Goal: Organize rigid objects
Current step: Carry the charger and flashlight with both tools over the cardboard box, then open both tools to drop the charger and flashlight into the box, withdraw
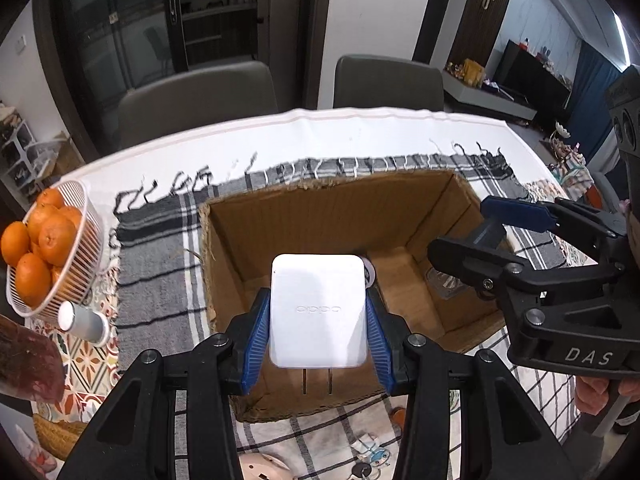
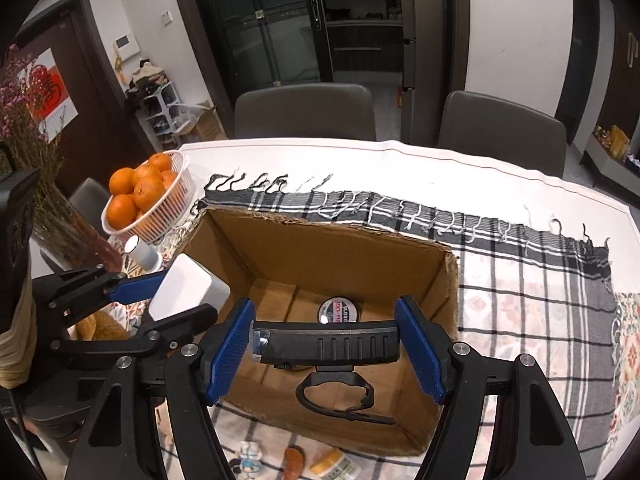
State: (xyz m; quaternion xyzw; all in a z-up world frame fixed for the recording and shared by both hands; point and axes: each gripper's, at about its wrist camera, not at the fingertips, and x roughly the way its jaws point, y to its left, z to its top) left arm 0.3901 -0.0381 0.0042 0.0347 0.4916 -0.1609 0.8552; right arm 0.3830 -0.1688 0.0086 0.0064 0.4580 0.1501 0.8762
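Pinching a white OPPO wall charger (image 1: 318, 312) by its sides, the left gripper (image 1: 318, 334) hangs over the open cardboard box (image 1: 328, 208). Just beside it, the right gripper (image 2: 326, 354) clamps a black flashlight (image 2: 326, 346) crosswise; a round tin (image 2: 339, 311) lies on the box floor below.

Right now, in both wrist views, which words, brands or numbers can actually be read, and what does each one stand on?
"oppo": embossed on the white charger, seen upside down, held in the left hand-held gripper.
"DAS": on the black body of the right hand-held gripper.
Round tin in the cardboard box: printed label, too blurred to read.
Small packet on the cloth: print too small to read.
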